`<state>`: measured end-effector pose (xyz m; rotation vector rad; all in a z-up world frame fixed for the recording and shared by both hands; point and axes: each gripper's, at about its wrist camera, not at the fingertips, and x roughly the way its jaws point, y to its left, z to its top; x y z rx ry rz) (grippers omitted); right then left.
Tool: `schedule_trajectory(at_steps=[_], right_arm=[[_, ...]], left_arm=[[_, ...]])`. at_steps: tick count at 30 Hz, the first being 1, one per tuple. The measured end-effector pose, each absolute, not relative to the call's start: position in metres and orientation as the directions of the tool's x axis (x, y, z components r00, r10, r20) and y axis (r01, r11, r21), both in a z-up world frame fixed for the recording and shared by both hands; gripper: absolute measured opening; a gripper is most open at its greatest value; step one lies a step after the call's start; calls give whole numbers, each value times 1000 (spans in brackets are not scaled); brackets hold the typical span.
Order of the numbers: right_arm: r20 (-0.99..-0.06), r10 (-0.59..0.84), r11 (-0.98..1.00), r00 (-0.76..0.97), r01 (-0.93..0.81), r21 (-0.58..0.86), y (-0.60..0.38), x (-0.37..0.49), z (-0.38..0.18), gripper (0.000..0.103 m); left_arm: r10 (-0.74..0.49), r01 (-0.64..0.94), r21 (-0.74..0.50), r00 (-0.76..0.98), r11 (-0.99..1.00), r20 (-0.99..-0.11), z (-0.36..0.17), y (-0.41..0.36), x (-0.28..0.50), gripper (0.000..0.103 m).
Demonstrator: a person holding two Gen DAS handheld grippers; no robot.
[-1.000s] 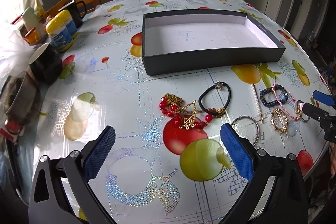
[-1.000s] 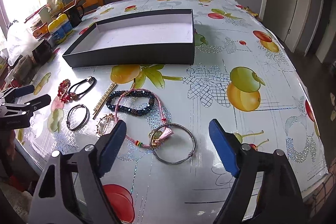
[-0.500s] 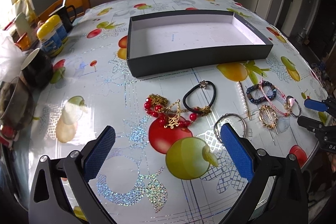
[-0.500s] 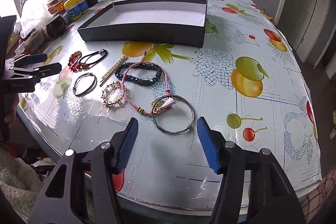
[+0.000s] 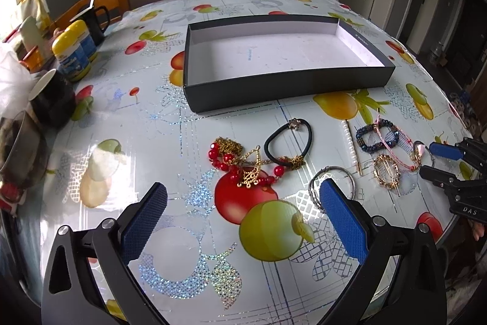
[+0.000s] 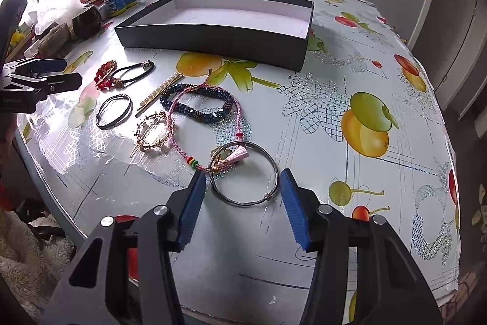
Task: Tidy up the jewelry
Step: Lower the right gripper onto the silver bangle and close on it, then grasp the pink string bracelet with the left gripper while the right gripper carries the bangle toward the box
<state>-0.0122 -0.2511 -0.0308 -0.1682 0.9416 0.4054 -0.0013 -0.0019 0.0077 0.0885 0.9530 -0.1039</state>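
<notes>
An empty dark box (image 5: pixel 286 87) with a white inside stands mid-table; it also shows in the right wrist view (image 6: pixel 213 35). Jewelry lies in front of it: a red bead necklace (image 5: pixel 240 163), a black hair tie (image 5: pixel 287 142), a pearl hair pin (image 5: pixel 351 146), a dark bead bracelet (image 6: pixel 194 104), a pink cord bracelet (image 6: pixel 182 124), a gold hair clip (image 6: pixel 152 131) and a black cord bangle (image 6: pixel 114 111). My right gripper (image 6: pixel 242 198) is open, its fingers on either side of a silver bangle (image 6: pixel 245 175). My left gripper (image 5: pixel 243 215) is open and empty, just short of the necklace.
The table (image 6: pixel 350 75) has a fruit-print cover. Cups, a black mug (image 5: pixel 96 20) and yellow-lidded bottles (image 5: pixel 73 51) crowd its far left side. The table's near edge runs just under both grippers. A wooden chair (image 5: pixel 91 3) stands behind.
My right gripper has moved forward and down to the silver bangle and its jaws have narrowed around it. My left gripper has shifted slightly; the jewelry has not moved.
</notes>
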Motion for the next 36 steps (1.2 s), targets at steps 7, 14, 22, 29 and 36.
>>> schedule_trajectory(at_steps=[7, 14, 22, 29, 36], right_arm=[[-796, 278, 907, 537, -421, 33, -250, -13, -32, 48], [-797, 279, 915, 535, -399, 52, -254, -10, -30, 7], [-786, 244, 930, 568, -366, 25, -262, -11, -25, 48], [-796, 225, 929, 562, -371, 0, -269, -6, -32, 53], [-789, 251, 925, 561, -379, 25, -270, -7, -33, 47]], left_arm=[[-56, 137, 28, 568, 990, -821, 5, -4, 0, 101], [-59, 148, 31, 566, 988, -822, 4, -7, -1, 101], [-54, 153, 41, 566, 987, -822, 4, -8, -2, 101], [-83, 183, 26, 562, 983, -823, 3, -16, 0, 101], [-198, 321, -14, 548, 947, -813, 5, -64, 15, 101]])
